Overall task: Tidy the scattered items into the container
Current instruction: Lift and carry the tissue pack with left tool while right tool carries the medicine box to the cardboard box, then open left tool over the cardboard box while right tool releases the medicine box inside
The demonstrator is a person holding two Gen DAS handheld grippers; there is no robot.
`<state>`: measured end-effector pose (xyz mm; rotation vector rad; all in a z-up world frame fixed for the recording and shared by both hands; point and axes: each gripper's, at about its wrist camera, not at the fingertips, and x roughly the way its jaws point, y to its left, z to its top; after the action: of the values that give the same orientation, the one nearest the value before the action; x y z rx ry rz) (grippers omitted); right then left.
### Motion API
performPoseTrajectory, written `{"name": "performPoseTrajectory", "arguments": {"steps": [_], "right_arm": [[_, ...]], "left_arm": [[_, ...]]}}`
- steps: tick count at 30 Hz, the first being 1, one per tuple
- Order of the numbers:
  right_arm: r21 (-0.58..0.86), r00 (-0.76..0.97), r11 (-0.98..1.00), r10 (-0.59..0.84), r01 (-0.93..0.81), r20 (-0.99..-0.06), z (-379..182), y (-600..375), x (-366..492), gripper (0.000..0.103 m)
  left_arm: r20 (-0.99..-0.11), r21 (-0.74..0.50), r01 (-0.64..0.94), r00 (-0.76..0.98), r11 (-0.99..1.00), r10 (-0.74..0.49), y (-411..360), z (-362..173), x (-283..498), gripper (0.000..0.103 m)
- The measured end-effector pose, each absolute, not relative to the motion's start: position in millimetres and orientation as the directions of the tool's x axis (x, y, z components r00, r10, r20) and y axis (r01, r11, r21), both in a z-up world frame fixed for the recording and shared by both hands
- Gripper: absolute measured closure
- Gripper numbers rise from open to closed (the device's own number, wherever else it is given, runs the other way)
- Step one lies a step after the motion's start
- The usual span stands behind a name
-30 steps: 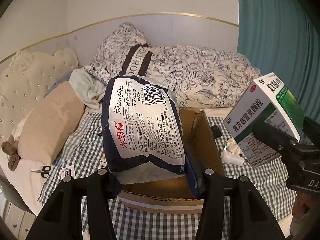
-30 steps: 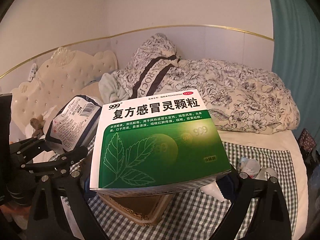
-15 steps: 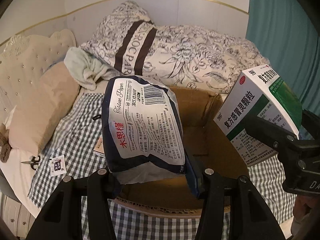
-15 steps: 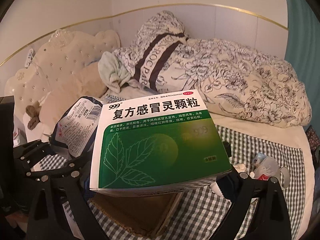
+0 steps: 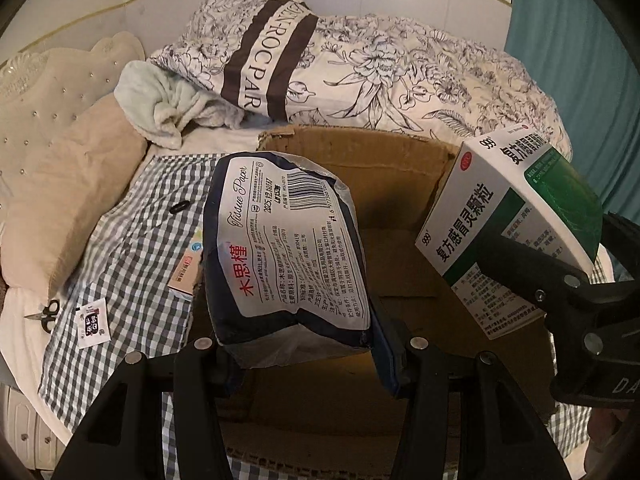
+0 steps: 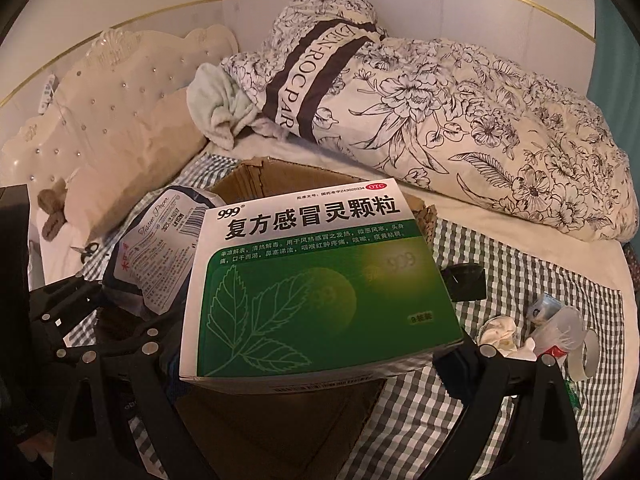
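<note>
Hovering over the open cardboard box [image 5: 400, 208], the left gripper [image 5: 308, 350] clamps a tissue pack [image 5: 280, 248] and the right gripper [image 6: 320, 364] a medicine box [image 6: 316, 280], poised for dropping in.

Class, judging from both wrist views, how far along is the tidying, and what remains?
Done: nothing visible in the cardboard box yet. In hand: left gripper holds the tissue pack, right gripper the medicine box, both over the box. Left: scissors, sachet, small pink box, crumpled litter.

Both wrist views look steeply down, close above the cardboard box [image 5: 400, 216], facing the quilt [image 6: 460, 120] beyond it; the right view [image 6: 256, 184] sits right of the left.
</note>
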<state>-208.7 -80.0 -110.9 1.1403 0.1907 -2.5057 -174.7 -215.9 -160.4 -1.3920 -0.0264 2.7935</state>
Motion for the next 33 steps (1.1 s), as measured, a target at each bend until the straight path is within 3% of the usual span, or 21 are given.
{"name": "performPoseTrajectory", "arguments": {"steps": [5, 9, 13, 33], "right_arm": [[0.033, -0.594, -0.916, -0.287, 0.401, -0.752, -114, -82, -209, 0.006], [0.029, -0.587, -0.915, -0.282, 0.402, -0.759, -113, -84, -209, 0.006], [0.011, -0.596, -0.911, -0.278, 0.411, -0.753, -107, -87, -205, 0.001], [-0.034, -0.722, -0.92, -0.284, 0.391, -0.631, -37, -72, -146, 0.0]], "left_arm": [[-0.804, -0.025, -0.012, -0.593, -1.0, 0.027, -216, -165, -176, 0.048], [-0.801, -0.024, -0.012, -0.598, -1.0, 0.026, -215, -162, -175, 0.035], [-0.79, -0.014, -0.009, -0.613, -1.0, 0.017, -213, -154, -170, 0.029], [-0.711, -0.004, 0.0, -0.704, -1.0, 0.002, -206, -88, -125, 0.018]]}}
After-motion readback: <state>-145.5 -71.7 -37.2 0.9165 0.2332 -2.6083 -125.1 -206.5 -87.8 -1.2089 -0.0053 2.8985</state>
